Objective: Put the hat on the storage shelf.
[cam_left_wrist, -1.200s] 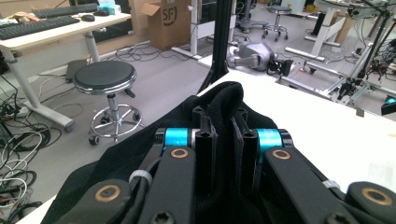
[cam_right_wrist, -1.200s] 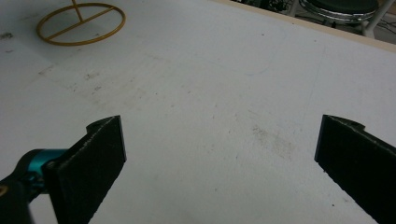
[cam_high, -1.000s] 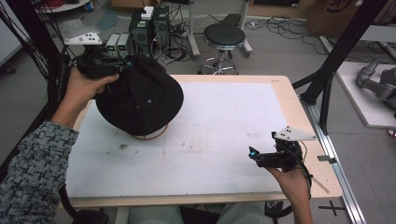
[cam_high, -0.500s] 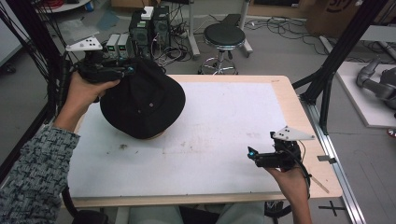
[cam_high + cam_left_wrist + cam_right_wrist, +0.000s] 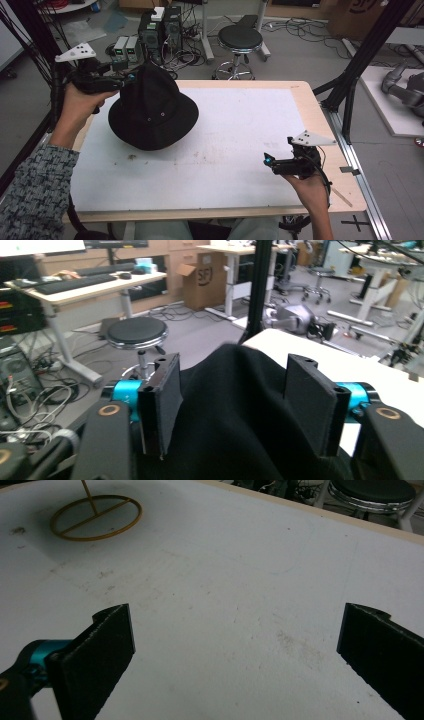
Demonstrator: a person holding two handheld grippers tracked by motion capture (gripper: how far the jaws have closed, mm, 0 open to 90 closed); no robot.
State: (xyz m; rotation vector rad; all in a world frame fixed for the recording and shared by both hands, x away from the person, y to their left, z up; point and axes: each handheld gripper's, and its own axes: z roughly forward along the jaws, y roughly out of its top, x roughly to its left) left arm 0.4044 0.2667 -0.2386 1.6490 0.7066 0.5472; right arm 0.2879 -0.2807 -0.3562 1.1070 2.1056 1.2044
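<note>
A: High view? Left gripper (image 5: 131,77) first.
B: Up at far-left table (image 5: 300,100) edge, in left hand (image 5: 80,102). Jaws at crown of black hat (image 5: 152,112), pointing into it. Hat tilted, brim partly over white mat (image 5: 235,140). Grip state unclear from this angle.
A: Right gripper (image 5: 267,160)?
B: Near-right on mat, held low by right hand (image 5: 310,187). Well apart from hat. Nothing between jaws. Black stool (image 5: 240,40) on floor beyond table.

A: Left gripper view?
B: Left gripper (image 5: 235,405) jaws spread, one either side of hat (image 5: 235,430) crown. Black fabric bulging up between them, filling most of gap. Touching left pad; at right pad, contact not clear. Not clamped tight. Stool (image 5: 136,332) past jaws, left of centre.

A: Right gripper view?
B: Right gripper (image 5: 235,645) jaws wide apart, nothing between, just bare mat (image 5: 240,580) below. Gold wire ring stand (image 5: 95,517) ahead of left jaw, far upper left, flat on mat with thin stem rising. Stool (image 5: 375,490) seat beyond far edge, ahead of right jaw.
</note>
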